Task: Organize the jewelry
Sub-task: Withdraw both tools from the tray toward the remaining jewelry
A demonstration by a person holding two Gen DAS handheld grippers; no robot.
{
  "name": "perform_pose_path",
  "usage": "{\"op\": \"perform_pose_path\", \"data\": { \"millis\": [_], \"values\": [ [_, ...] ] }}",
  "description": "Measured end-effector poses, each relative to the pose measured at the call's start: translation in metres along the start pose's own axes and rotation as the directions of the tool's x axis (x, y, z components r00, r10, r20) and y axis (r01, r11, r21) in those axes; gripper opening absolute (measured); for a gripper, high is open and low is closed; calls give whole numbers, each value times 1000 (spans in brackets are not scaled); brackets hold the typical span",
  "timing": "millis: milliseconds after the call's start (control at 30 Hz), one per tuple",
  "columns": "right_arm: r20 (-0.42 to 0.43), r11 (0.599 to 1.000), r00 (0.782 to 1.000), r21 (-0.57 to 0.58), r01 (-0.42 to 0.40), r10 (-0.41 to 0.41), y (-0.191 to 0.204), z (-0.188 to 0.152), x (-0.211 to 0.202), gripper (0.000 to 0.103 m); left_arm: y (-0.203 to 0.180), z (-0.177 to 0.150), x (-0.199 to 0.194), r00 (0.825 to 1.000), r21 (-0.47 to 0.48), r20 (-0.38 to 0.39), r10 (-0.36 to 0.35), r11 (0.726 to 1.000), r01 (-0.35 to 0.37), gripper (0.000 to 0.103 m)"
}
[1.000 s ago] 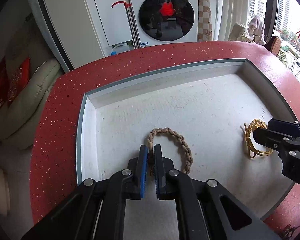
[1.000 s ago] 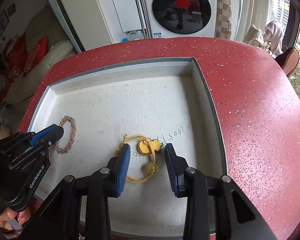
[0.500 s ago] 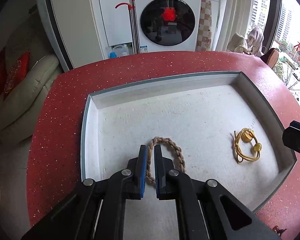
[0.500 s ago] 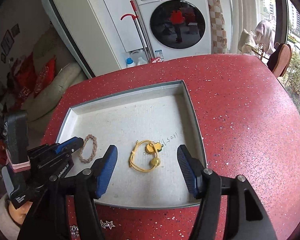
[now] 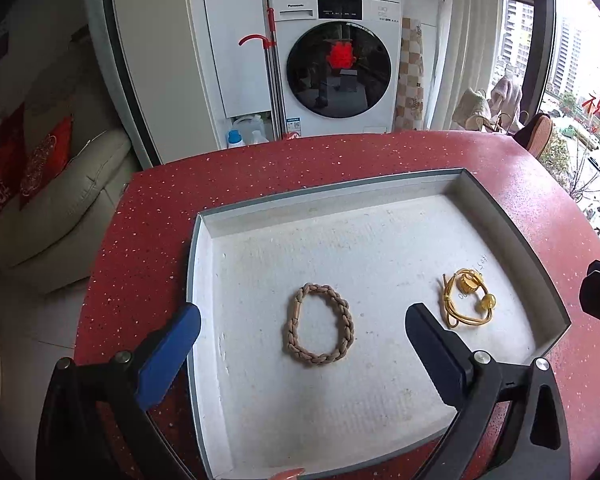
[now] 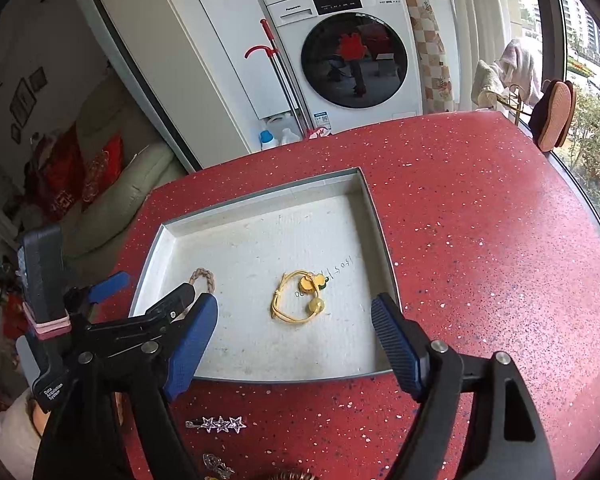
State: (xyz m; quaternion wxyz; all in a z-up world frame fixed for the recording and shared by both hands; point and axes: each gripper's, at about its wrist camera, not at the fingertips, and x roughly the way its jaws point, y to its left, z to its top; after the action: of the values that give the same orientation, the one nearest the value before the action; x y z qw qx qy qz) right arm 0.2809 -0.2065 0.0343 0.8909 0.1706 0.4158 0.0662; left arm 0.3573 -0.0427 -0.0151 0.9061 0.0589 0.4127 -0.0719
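Observation:
A white tray (image 5: pixel 204 280) with a grey rim sits on the red speckled table; it also shows in the right wrist view (image 6: pixel 374 216). In it lie a braided tan bracelet (image 5: pixel 320 330) on the left, also seen from the right wrist (image 6: pixel 202 278), and a yellow cord bracelet with beads (image 5: pixel 466 298) on the right, seen too from the right wrist (image 6: pixel 300 296). My left gripper (image 5: pixel 302 346) is open and empty, raised above the tan bracelet. My right gripper (image 6: pixel 294 344) is open and empty, raised above the tray's near edge.
A silver star hair clip (image 6: pixel 218 424) lies on the table in front of the tray, with more jewelry pieces (image 6: pixel 218 462) at the bottom edge. A washing machine (image 5: pixel 336 68) and a sofa (image 5: pixel 52 208) stand beyond the table.
My left gripper opened and let go of the tan bracelet, then pulled back and up. My right gripper also drew back and up from the yellow bracelet and opened wider.

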Motion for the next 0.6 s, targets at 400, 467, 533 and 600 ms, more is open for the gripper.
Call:
{"op": "perform_pose_path", "data": {
  "millis": [400,467,533,600],
  "values": [
    [-12,995,995,-6,-95,95,-3,-28,-36,103,-5,-41,-66,992,-47,-8,-130,990,129,103],
    [-25,996,996,-8,-88,88,-6,-36,-40,103,-6,-54,-77,993,-51,-8,-121,991,120,103],
    [-27,997,997,-22,-69,69,-8,-43,-47,103,-7,-64,-84,994,-43,-3,-105,994,105,103],
    [-26,998,999,-40,-46,45,-9,-51,-53,103,-7,-76,-92,997,-27,1,-83,996,83,103]
  ]
}}
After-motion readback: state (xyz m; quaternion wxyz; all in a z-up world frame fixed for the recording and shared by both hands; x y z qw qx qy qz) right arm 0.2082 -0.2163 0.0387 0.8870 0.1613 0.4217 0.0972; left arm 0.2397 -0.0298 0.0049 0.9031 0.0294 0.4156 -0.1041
